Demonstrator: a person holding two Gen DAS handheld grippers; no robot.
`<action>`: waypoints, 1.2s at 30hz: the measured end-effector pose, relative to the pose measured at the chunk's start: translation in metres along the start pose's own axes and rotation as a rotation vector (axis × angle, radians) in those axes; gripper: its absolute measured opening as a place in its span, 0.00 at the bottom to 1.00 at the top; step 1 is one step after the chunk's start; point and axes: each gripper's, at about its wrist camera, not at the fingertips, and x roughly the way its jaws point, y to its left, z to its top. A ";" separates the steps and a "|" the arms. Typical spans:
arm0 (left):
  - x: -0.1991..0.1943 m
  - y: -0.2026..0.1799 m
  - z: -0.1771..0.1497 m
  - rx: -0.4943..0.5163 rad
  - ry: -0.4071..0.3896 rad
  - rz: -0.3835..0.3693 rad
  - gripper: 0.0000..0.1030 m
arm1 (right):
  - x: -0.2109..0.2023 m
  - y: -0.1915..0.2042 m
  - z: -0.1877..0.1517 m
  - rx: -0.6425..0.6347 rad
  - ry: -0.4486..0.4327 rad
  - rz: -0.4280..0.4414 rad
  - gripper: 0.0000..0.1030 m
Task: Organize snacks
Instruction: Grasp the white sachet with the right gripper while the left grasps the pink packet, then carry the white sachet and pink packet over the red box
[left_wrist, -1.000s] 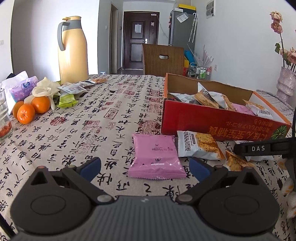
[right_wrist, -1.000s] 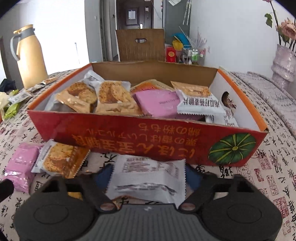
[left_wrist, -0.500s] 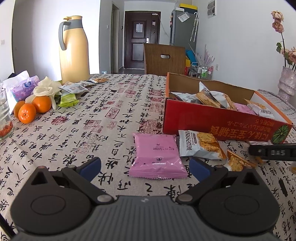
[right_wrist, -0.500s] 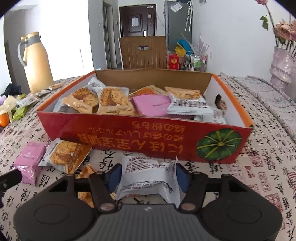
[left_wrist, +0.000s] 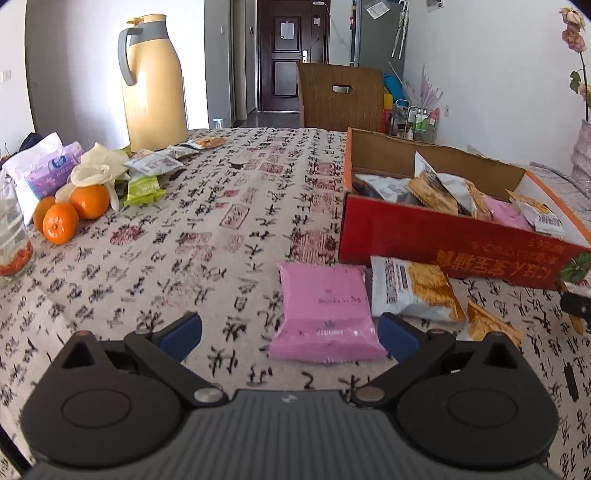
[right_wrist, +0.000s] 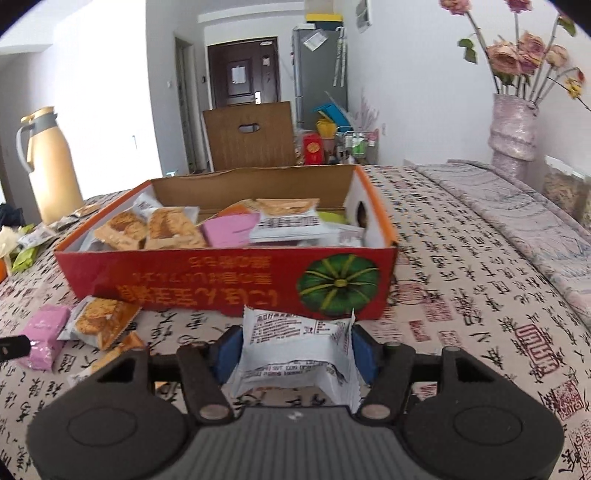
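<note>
A red cardboard box (right_wrist: 229, 284) (left_wrist: 443, 236) holds several snack packets. My right gripper (right_wrist: 295, 347) is shut on a white snack packet (right_wrist: 291, 354) and holds it above the table in front of the box. My left gripper (left_wrist: 290, 332) is open, low over the table, with a pink packet (left_wrist: 325, 314) lying between its fingers, nearer the right one. A white-and-orange cracker packet (left_wrist: 410, 291) (right_wrist: 99, 321) and an orange packet (left_wrist: 487, 325) lie in front of the box. The pink packet also shows in the right wrist view (right_wrist: 42, 339).
A yellow thermos jug (left_wrist: 153, 85), several oranges (left_wrist: 70, 214), a tissue pack (left_wrist: 53, 170), a green packet (left_wrist: 144, 188) and more packets sit at the far left. A glass (left_wrist: 13, 236) stands at the left edge. A vase with flowers (right_wrist: 513, 122) stands at the right. A chair (left_wrist: 340, 98) is behind the table.
My right gripper has closed on the white packet and lifted it off the table, pulling back from the box. My left gripper has stayed open by the pink packet.
</note>
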 end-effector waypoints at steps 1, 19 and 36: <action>0.001 0.000 0.004 0.001 0.004 0.007 1.00 | 0.002 -0.001 0.000 0.006 -0.002 -0.001 0.60; 0.049 -0.020 0.019 0.036 0.111 0.047 0.82 | 0.008 -0.002 -0.009 0.024 -0.045 0.012 0.61; 0.026 -0.019 0.016 0.021 0.042 0.009 0.61 | 0.000 0.003 -0.013 -0.001 -0.090 0.035 0.61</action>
